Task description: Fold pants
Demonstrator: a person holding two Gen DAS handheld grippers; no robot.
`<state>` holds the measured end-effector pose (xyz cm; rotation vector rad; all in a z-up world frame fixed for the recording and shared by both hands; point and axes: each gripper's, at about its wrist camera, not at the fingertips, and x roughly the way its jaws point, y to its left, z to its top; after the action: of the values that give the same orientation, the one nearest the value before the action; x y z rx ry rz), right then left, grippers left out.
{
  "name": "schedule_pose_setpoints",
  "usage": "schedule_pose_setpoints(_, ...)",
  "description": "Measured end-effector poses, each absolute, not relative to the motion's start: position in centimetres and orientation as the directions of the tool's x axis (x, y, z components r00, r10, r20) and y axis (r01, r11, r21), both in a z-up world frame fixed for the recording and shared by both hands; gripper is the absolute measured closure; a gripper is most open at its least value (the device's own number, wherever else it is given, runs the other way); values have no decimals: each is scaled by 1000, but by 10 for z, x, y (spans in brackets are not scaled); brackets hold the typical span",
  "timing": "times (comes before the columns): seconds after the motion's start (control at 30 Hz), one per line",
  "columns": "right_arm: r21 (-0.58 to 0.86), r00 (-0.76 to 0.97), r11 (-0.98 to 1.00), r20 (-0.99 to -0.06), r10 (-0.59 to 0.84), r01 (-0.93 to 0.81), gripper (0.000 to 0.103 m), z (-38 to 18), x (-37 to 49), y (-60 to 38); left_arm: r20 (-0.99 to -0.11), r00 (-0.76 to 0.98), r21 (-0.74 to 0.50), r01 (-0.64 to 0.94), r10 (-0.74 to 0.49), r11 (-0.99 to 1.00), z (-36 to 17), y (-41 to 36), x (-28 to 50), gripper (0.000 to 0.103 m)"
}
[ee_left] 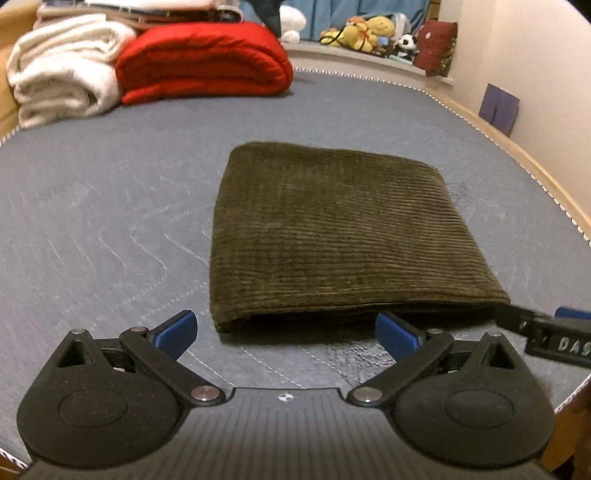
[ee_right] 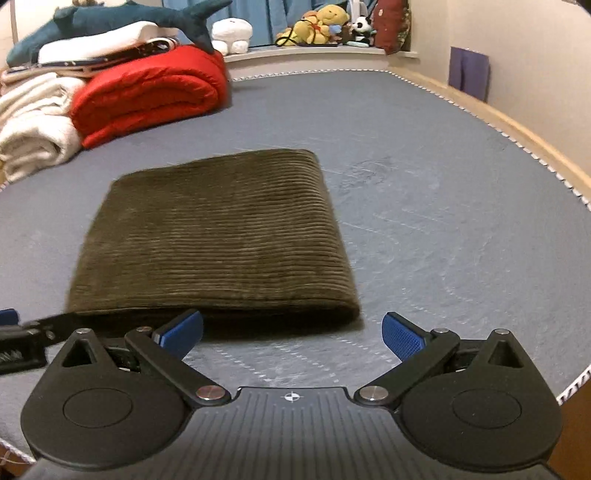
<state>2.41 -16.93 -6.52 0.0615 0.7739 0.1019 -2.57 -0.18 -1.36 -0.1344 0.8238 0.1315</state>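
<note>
The olive-brown corduroy pants [ee_left: 340, 232] lie folded into a flat rectangle on the grey mattress [ee_left: 110, 221]. My left gripper [ee_left: 286, 330] hovers just before the near edge of the pants, jaws wide open with nothing between the blue pads. In the right wrist view the same folded pants [ee_right: 218, 236] sit left of centre. My right gripper [ee_right: 291, 332] is open at their near right corner, holding nothing. Each gripper shows at the side of the other's view: the right one [ee_left: 554, 332], the left one [ee_right: 22, 339].
A rolled red quilt [ee_left: 203, 62] and cream blankets [ee_left: 62, 70] are piled at the far left of the mattress. Plush toys [ee_left: 369, 33] line a ledge behind. The wooden bed rim [ee_left: 517, 147] and wall run along the right. A shark plush [ee_right: 122, 18] tops the pile.
</note>
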Motion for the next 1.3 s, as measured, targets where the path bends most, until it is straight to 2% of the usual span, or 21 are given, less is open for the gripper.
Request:
schedule_pose_setpoints(0.13, 110, 687, 992, -717, 119, -57, 1, -72, 30, -170, -749, 657, -53, -183, 82, 982, -15, -4, -23, 0)
schedule_pose_setpoints(1.3, 70, 709, 992, -694, 125, -106, 1, -69, 28, -151, -756, 651, -45, -164, 74, 985, -26, -7, -19, 0)
